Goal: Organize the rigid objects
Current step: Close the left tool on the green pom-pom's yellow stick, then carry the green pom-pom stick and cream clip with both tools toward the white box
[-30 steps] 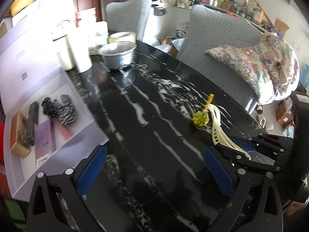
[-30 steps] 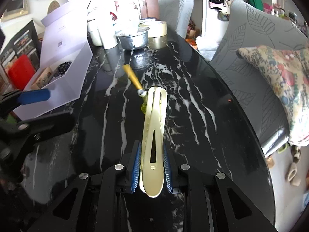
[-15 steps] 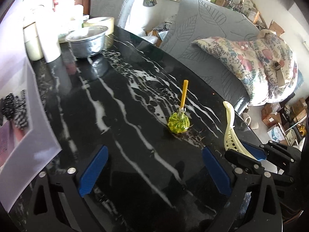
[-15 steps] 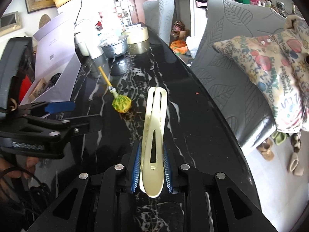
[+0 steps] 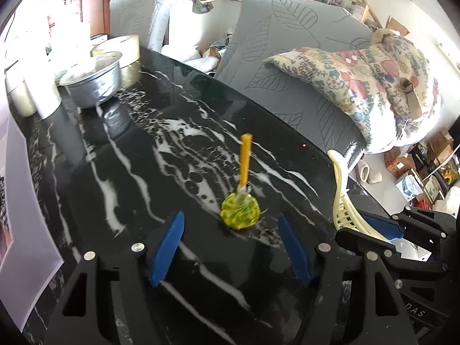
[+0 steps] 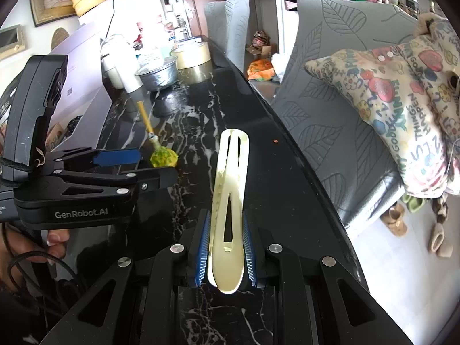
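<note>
A yellow-green wrapped lollipop [image 5: 240, 211] with an orange stick lies on the black marble table [image 5: 120, 172]. My left gripper [image 5: 230, 247] is open, its blue pads on either side of the lollipop's head, just short of it. The lollipop also shows in the right wrist view [image 6: 164, 158], in front of the left gripper [image 6: 135, 169]. My right gripper [image 6: 225, 247] is shut on a cream hair clip [image 6: 230, 189] and holds it above the table's right edge. The clip also shows in the left wrist view [image 5: 342, 201].
A metal bowl [image 5: 92, 80], a tape roll [image 5: 126, 51] and white cups [image 5: 43, 92] stand at the table's far end. An open lavender box [image 6: 77, 66] holding small items sits at the left. Grey chairs [image 5: 302, 66] and a patterned cushion [image 5: 373, 86] line the right side.
My left gripper has swung right and moved up to the lollipop, narrowing around its head. My right gripper has carried the hair clip back toward the table's right edge.
</note>
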Motion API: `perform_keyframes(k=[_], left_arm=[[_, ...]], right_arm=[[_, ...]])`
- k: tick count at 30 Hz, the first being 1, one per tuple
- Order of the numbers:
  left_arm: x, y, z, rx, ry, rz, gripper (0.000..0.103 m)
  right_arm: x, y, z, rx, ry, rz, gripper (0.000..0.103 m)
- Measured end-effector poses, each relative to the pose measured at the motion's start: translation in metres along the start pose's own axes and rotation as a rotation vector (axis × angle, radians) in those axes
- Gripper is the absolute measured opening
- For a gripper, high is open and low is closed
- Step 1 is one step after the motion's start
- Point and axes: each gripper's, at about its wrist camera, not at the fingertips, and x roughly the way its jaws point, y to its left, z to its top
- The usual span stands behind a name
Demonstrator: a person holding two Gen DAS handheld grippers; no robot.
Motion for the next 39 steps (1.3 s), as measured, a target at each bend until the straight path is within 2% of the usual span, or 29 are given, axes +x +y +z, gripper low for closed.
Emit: perform_keyframes(k=[1, 3, 5, 7, 11, 15, 25, 32, 39], left_arm=[[0.001, -0.002, 0.001, 0.003, 0.000, 0.003, 0.067], [0.002, -0.005, 0.002, 0.010, -0.004, 0.009, 0.056], [0.003, -0.007, 0.003, 0.014, -0.007, 0.011, 0.055], [0.003, -0.010, 0.002, 0.025, -0.013, 0.017, 0.049], [0.005, -0.018, 0.000, 0.070, -0.037, 0.093, 0.027], [0.003, -0.017, -0.001, 0.057, -0.031, 0.076, 0.027], [-0.021, -0.016, -0.014, 0.040, -0.047, 0.108, 0.027], [-0.043, -0.008, -0.025, -0.009, -0.060, 0.109, 0.027], [-0.069, 0.002, -0.040, -0.041, -0.079, 0.152, 0.027]], right_arm=[[0.000, -0.001, 0.000, 0.002, 0.002, -0.001, 0.022], [0.001, -0.002, 0.000, 0.006, 0.005, -0.001, 0.022], [0.001, -0.004, -0.001, 0.011, 0.006, -0.002, 0.022], [0.002, -0.005, -0.001, 0.015, 0.008, -0.003, 0.022], [0.002, -0.004, -0.001, 0.012, 0.014, -0.009, 0.022], [-0.002, -0.003, 0.000, 0.008, 0.005, -0.005, 0.022], [-0.005, 0.002, -0.002, -0.002, 0.004, -0.002, 0.022], [-0.009, 0.017, -0.006, -0.030, 0.006, 0.018, 0.022], [-0.015, 0.037, -0.010, -0.073, 0.000, 0.053, 0.022]])
